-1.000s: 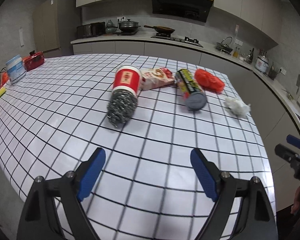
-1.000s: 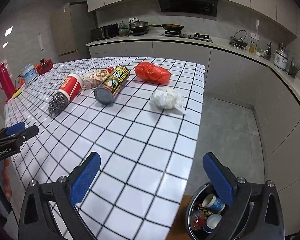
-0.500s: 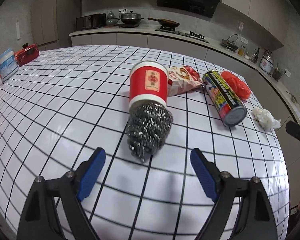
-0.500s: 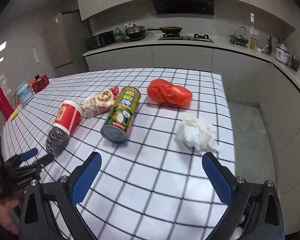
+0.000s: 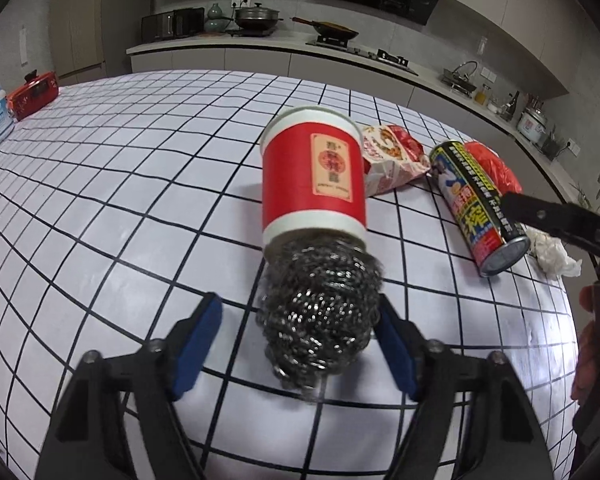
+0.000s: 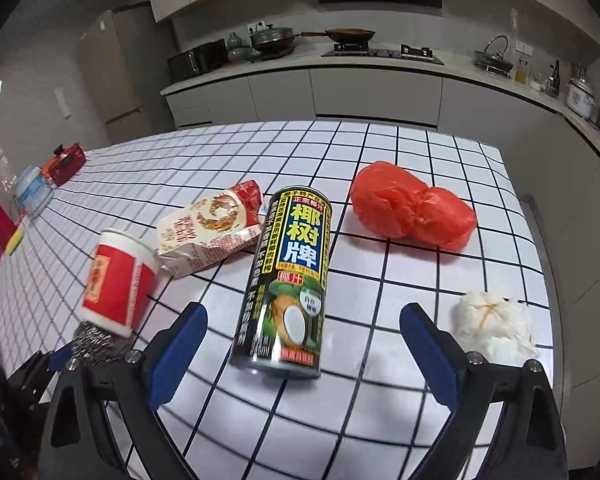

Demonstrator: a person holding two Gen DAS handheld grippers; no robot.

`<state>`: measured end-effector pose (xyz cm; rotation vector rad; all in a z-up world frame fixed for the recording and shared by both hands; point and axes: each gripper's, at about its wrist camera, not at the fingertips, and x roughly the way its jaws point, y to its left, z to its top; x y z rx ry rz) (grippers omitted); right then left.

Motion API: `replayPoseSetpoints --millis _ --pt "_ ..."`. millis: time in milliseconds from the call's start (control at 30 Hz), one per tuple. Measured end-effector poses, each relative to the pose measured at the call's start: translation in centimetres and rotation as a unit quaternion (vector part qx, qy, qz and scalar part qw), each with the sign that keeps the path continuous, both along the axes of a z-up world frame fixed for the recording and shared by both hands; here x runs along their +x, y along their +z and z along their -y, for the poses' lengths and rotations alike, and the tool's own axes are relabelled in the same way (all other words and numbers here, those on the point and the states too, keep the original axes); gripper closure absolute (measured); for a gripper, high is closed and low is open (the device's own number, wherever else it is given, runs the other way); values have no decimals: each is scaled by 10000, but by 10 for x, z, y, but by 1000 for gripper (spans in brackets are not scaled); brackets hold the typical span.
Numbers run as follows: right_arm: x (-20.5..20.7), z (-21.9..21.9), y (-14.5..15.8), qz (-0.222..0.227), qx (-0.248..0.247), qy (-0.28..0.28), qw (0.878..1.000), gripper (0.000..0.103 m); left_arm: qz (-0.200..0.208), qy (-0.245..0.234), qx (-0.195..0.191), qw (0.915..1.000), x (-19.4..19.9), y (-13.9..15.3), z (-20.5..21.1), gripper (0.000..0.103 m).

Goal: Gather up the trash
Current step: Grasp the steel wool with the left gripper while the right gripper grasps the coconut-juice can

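While left gripper (image 5: 298,344) gapes around silver steel-wool scourer (image 5: 320,312), right gripper (image 6: 304,344) spread wide before tipped black coconut-juice can (image 6: 290,288).

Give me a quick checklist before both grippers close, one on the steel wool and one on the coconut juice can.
1. Left gripper open: ok.
2. Grey steel wool scrubber sits between the left fingers: ok.
3. Red paper cup is clear of the left fingers: ok, but it touches the scrubber and may drag.
4. Right gripper open: ok.
5. Black and green coconut juice can lies centred between the right fingers: ok.
6. Fingers reach far enough along the can: cannot tell.
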<state>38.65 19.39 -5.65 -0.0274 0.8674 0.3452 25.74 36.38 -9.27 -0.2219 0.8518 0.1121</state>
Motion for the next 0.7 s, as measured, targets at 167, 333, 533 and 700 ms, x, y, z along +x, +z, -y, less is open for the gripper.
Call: replayPoseSetpoints --millis 167,333,533,700 --pt "20 -17 -18 -172 -313 -183 9992 13 -12 96 6 10000 9 2 -8 49" --pt "28 -27 -24 -276 -443 -240 9983 15 -51 160 36 9999 10 1 -7 41" --pt "32 -31 -30 -383 -539 -272 9974 31 -67 130 165 9998 7 1 -2 41" --pt "32 -33 -35 -529 -502 -194 9971 48 -62 79 101 9999 5 4 4 56"
